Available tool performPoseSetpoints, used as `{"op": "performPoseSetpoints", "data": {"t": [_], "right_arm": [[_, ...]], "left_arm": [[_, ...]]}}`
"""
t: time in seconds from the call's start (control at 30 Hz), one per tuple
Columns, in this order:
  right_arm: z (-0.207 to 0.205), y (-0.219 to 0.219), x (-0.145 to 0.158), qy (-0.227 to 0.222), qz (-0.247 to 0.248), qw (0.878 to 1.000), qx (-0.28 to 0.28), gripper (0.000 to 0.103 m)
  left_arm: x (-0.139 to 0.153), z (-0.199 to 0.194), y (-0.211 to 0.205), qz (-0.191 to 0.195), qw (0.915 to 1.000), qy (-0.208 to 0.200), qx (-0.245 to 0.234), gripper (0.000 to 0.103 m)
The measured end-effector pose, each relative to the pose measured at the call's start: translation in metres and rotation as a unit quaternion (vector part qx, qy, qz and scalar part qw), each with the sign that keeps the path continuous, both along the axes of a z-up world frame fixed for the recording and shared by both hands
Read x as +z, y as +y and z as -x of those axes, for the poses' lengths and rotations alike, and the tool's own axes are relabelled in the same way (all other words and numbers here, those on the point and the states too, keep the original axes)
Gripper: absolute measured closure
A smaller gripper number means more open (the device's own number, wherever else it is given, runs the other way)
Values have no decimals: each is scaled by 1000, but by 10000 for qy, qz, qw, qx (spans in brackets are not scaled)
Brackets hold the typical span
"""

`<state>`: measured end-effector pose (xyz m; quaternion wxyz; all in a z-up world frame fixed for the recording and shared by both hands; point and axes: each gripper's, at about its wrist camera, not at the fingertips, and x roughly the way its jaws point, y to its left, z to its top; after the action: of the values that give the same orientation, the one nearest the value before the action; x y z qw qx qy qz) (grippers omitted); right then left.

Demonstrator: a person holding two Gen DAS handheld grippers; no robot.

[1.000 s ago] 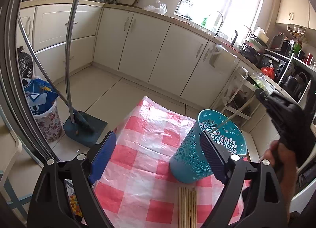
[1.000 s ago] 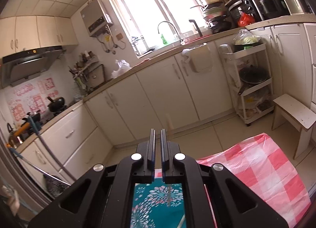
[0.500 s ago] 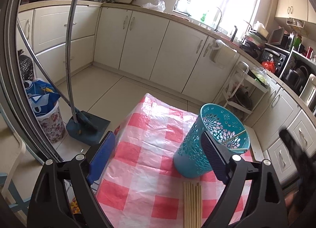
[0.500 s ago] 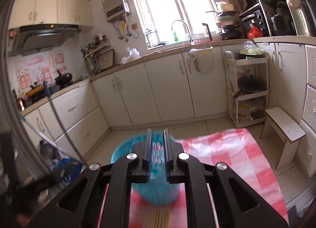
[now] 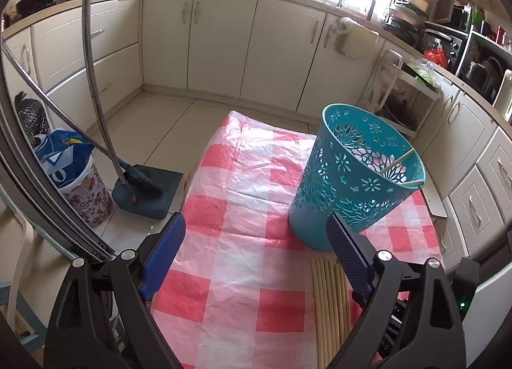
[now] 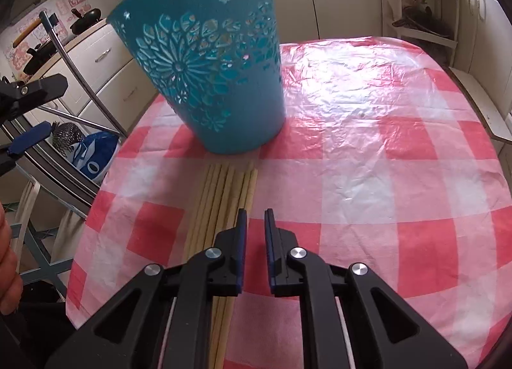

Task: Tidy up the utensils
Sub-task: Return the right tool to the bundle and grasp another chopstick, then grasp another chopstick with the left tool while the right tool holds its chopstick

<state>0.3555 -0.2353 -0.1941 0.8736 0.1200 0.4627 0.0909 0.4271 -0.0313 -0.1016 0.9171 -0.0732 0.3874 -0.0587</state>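
A teal perforated basket [image 5: 352, 177] stands on the red-and-white checked tablecloth [image 5: 240, 209]; it shows large in the right wrist view [image 6: 214, 81]. Two wooden chopsticks [image 5: 396, 162] lean inside it. Several more chopsticks [image 5: 329, 302] lie side by side in front of the basket, also seen in the right wrist view [image 6: 220, 202]. My left gripper [image 5: 256, 241] is open and empty, held above the table's left front. My right gripper [image 6: 255, 218] hangs low over the lying chopsticks, jaws a narrow gap apart, holding nothing.
A broom and dustpan [image 5: 144, 190] and a floral bin [image 5: 83, 186] stand on the floor left of the table. Cream kitchen cabinets [image 5: 224, 46] run along the back. A white stool [image 6: 480, 100] sits at the table's far right.
My right gripper dropped from above the basket rim to just over the lying chopsticks, leaving a chopstick in the basket; its jaws have parted slightly. The left gripper drifted slightly.
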Motion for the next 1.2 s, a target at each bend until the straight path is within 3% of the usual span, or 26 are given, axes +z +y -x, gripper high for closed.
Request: {"op": "performPoseSetpoints", "data": {"t": [0.3,0.5,0.7,1.2], "right_arm": [[-2,8,-5,37,327,9994,131,91],[-3,17,-4,-25,785,9966,230,91],[-1,-1,-4,17,680,9976,135,91],[0,-11,-5,98,519,9985,170,91]], "left_arm": [[-10,-3,-2,-101,9997,194,-74,17],[-48,-5,-30,-666,9937,768,-472,16],[-86,-5,-57,-1168,9833,1133,-820,16],[-110,-13,-71,-1109,9800,1350,-950,16]]}}
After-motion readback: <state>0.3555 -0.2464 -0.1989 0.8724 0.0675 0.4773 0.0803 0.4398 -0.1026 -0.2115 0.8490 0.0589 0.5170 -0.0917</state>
